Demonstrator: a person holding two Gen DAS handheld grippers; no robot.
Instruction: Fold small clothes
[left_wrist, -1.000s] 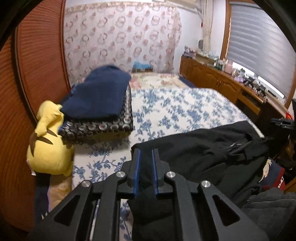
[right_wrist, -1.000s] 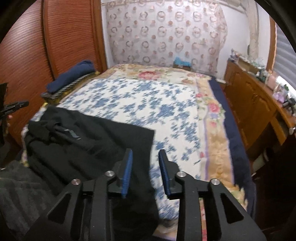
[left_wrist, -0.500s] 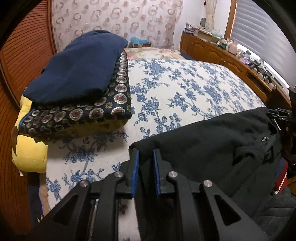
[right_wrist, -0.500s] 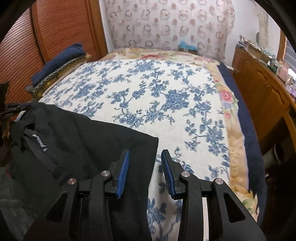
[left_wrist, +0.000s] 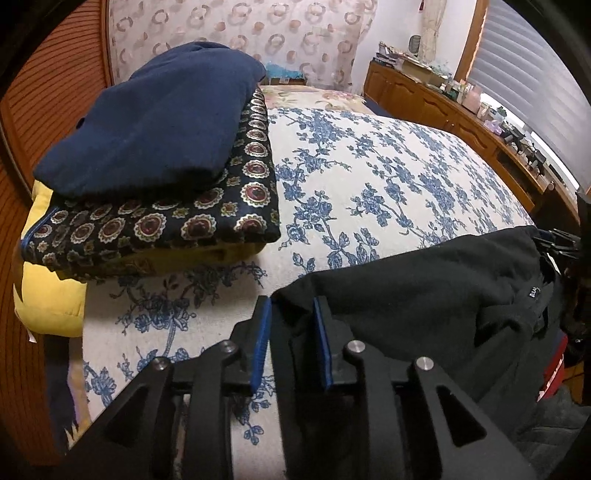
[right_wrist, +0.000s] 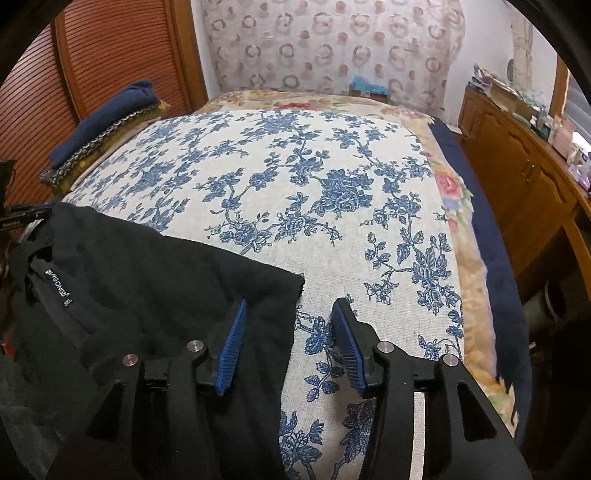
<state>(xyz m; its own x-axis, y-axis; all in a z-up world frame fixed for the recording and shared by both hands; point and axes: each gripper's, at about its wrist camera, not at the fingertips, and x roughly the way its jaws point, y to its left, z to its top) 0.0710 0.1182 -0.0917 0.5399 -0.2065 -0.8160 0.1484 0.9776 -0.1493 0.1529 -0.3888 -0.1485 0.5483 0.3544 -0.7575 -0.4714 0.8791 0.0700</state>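
While your left hand-held gripper (left_wrist: 291, 314) and right hand-held gripper (right_wrist: 288, 314) are opening, each astride a corner of the black garment (right_wrist: 155, 288) on the bed (right_wrist: 332, 192), folding looks barely begun.

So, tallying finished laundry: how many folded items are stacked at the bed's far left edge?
2: a navy garment on top, a medallion-print piece beneath it. More may hide underneath.

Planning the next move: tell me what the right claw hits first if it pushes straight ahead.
Probably the floral bedspread, right beside the black garment's edge. The opening right claw points down at it, pads clear of the cloth; depth is unclear.
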